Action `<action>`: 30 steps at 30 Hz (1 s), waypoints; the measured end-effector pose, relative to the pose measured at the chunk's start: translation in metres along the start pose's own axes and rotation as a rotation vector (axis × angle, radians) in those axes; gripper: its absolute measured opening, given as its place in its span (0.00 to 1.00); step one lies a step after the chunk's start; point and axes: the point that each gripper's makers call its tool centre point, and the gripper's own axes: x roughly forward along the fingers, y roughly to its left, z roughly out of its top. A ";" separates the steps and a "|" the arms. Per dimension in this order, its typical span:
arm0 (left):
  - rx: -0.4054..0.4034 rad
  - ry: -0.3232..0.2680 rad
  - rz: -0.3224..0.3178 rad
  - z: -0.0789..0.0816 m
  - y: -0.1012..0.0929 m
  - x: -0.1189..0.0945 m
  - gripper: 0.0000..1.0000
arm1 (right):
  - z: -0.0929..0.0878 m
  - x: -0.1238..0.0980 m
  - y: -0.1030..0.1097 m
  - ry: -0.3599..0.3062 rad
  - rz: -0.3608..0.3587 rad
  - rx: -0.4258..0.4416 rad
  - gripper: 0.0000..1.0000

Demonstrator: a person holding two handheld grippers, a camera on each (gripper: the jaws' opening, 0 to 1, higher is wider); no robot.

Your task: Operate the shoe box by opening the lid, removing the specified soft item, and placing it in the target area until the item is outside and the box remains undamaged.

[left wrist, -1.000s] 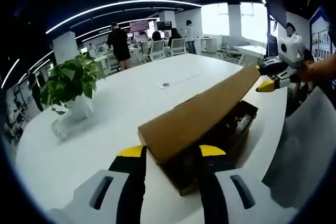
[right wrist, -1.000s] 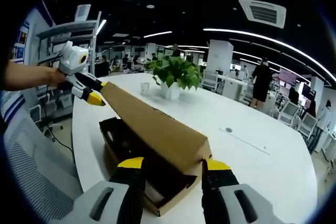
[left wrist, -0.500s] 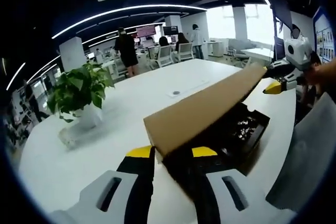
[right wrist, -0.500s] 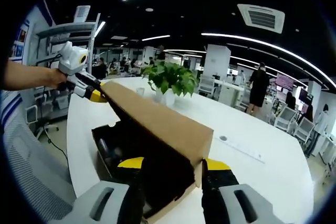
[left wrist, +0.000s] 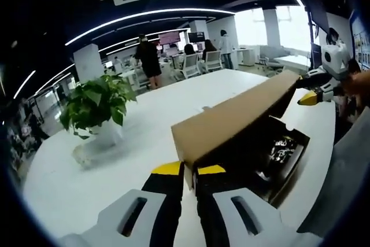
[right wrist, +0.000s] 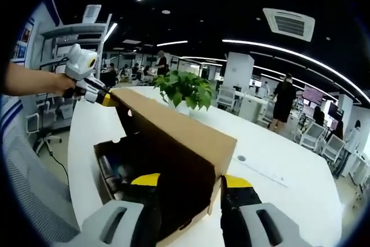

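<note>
The raised lid (left wrist: 231, 122) of the shoe box (right wrist: 115, 169) is pinched by the left gripper (left wrist: 189, 170) and straddled by the right gripper's (right wrist: 191, 180) spread jaws (potted plant (left wrist: 95, 105) left, on the white table (left wrist: 144, 108)).

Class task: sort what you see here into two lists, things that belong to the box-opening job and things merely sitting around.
Job:
lid, raised
box, dark contents inside
left gripper
right gripper

Around:
plant
table
chairs
</note>
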 end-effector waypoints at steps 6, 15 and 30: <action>-0.001 -0.005 0.007 0.006 0.005 0.005 0.04 | 0.001 0.006 -0.008 0.001 -0.010 0.028 0.33; -0.003 0.000 0.006 0.012 0.010 0.011 0.04 | -0.015 0.011 -0.017 0.043 -0.041 0.061 0.27; 0.008 0.008 0.001 0.017 0.016 0.019 0.04 | -0.062 0.020 -0.026 0.162 -0.072 0.014 0.15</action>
